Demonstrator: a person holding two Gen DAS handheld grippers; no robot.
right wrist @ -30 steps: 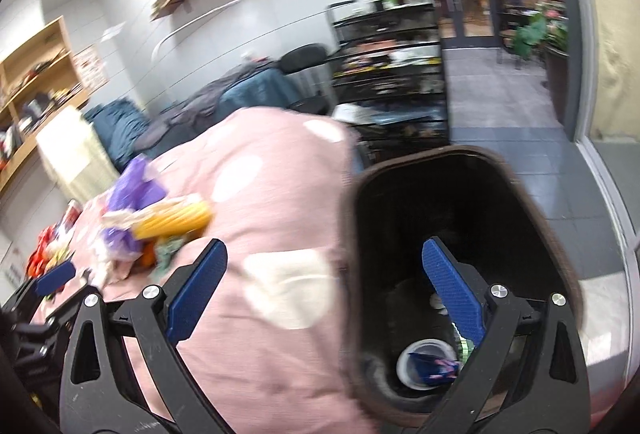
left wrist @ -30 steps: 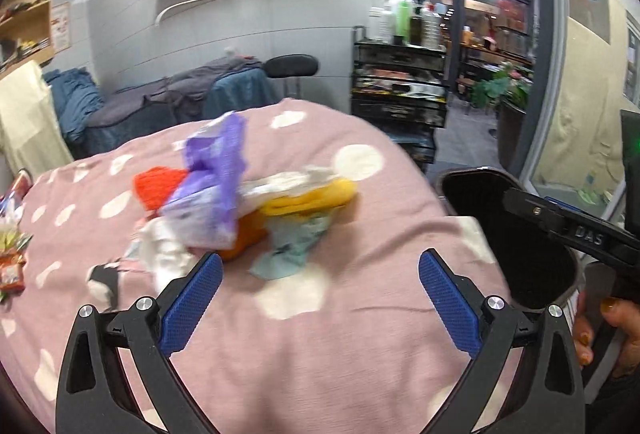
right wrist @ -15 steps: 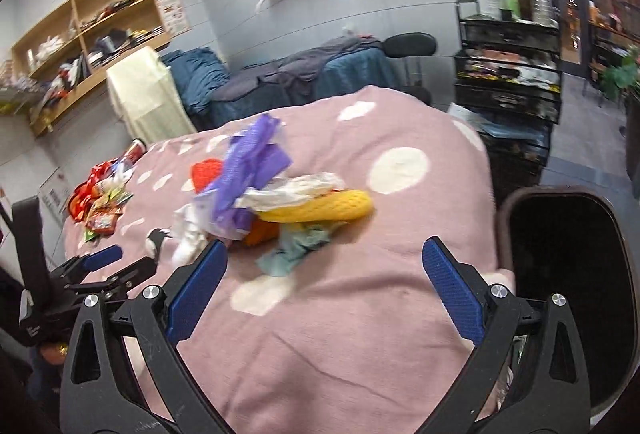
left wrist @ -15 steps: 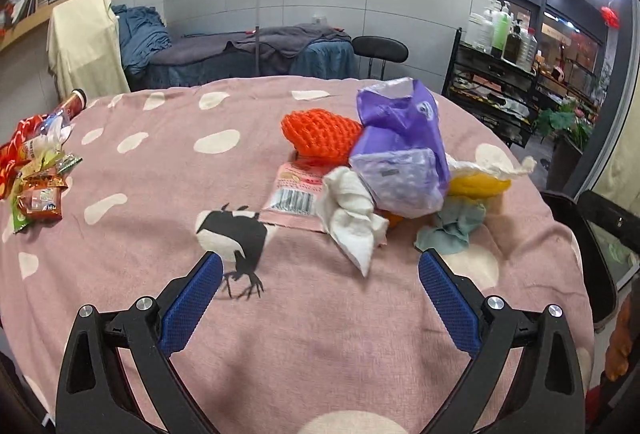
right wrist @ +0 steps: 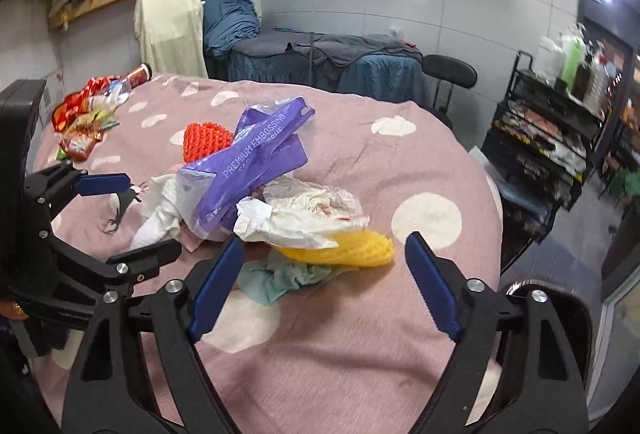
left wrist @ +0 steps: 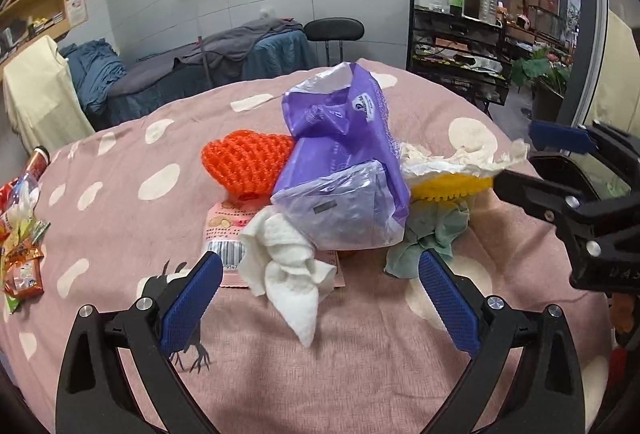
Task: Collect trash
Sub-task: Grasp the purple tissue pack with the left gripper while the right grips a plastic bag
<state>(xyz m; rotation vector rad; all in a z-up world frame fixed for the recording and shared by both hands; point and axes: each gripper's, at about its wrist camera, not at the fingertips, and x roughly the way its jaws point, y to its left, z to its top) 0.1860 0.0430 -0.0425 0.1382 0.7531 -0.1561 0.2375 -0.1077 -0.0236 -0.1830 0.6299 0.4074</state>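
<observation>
A trash pile lies mid-table on the pink spotted cloth (left wrist: 120,194): a purple plastic bag (left wrist: 340,174), orange foam net (left wrist: 244,166), white tissue (left wrist: 292,274), yellow foam net (left wrist: 448,186), green crumpled paper (left wrist: 432,238) and a pink wrapper (left wrist: 228,230). My left gripper (left wrist: 320,298) is open and empty, just short of the white tissue. My right gripper (right wrist: 324,286) is open and empty, close to the yellow net (right wrist: 344,250) and green paper (right wrist: 280,278). The purple bag (right wrist: 256,170) also shows in the right wrist view. The right gripper (left wrist: 556,158) shows at the right of the left wrist view.
Snack packets and a can (left wrist: 20,234) lie at the table's left edge, also in the right wrist view (right wrist: 88,114). A black bin (right wrist: 560,298) stands off the table's right edge. A black shelf cart (left wrist: 460,46), stool (left wrist: 334,28) and massage bed (left wrist: 208,62) stand behind.
Both grippers swung away from the black bin toward the trash pile and moved closer to it. Both stayed open and empty.
</observation>
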